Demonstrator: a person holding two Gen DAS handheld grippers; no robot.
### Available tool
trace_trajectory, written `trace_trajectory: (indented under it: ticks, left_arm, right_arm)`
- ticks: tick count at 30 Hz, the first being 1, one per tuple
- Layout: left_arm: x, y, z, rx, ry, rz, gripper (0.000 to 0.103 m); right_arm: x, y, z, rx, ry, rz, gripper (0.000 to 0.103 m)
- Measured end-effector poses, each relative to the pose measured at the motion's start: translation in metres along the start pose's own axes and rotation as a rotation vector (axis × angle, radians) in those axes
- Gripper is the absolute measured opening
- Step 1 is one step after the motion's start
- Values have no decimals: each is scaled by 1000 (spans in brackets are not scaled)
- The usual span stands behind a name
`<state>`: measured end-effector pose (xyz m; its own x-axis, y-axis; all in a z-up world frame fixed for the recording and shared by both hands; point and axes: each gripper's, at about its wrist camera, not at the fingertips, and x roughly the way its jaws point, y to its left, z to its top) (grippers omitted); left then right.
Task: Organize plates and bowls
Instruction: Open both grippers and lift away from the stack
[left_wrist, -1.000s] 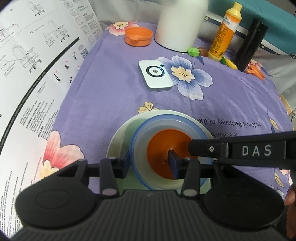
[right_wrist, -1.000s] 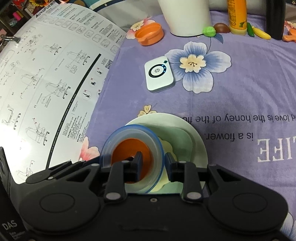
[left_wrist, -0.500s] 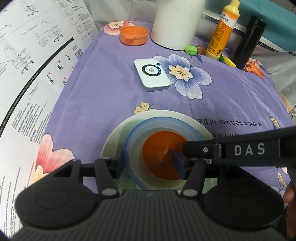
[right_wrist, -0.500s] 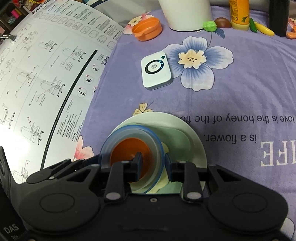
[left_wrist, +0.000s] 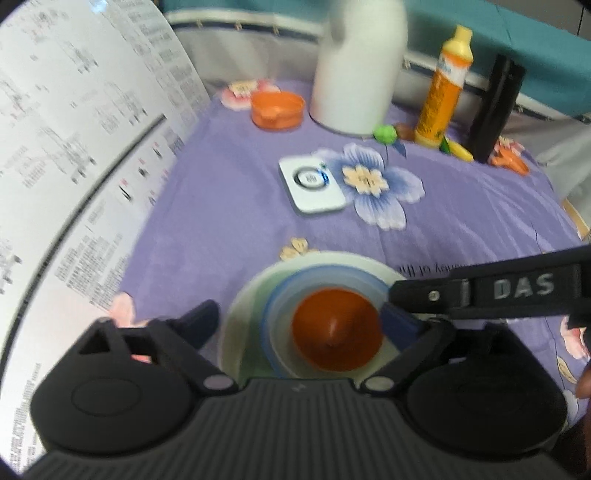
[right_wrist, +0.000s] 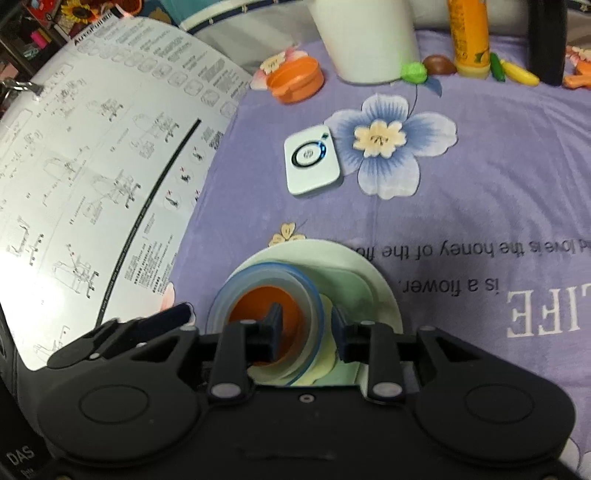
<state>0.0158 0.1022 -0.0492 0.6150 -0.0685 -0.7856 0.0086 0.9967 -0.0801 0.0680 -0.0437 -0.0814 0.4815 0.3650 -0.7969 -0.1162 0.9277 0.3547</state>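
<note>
Spreading to full width, the left tool (left_wrist: 301, 325) has let go of the blue-rimmed bowl (left_wrist: 280, 306), its jaws now clear on either side, where a second ago they pinched the near rim. The right tool (right_wrist: 306, 332) is opening too, one finger inside the bowl and one outside, no longer pressing the wall. Judged placed: the bowl, with the orange bowl (left_wrist: 336, 334) nested inside, sits on the pale green plate (left_wrist: 240, 317) on the purple-clothed surface (left_wrist: 229, 206).

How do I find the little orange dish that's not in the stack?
Look at the far end of the purple flowered cloth, beside the tall white jug. The shallow round orange plastic dish sits alone at its left, the only orange dish with nothing around it.
</note>
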Motion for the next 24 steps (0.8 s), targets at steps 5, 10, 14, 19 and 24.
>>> trace_trajectory:
  ticks: [5, 10, 14, 19, 24]
  left_arm:
    - [-29, 10, -1, -23, -70, -24, 103]
    - [-58, 16, -15, 10, -126, -19, 103]
    - [-80, 17, -30, 29, -160, -12, 103]
    - [-96, 15, -45, 55, -185, -11, 103]
    - [-97, 7, -56, 67, -173, -5, 103]
  right_arm:
    - [-34, -4, -4, -22, -93, 43, 92]
    - [-68, -5, -16, -78, -172, 61, 103]
    - [-88, -6, -31, -142, -207, 60, 103]
    - [-105, -10, -53, -192, -222, 24, 103]
    - [-106, -10, -71, -236, -205, -33, 103]
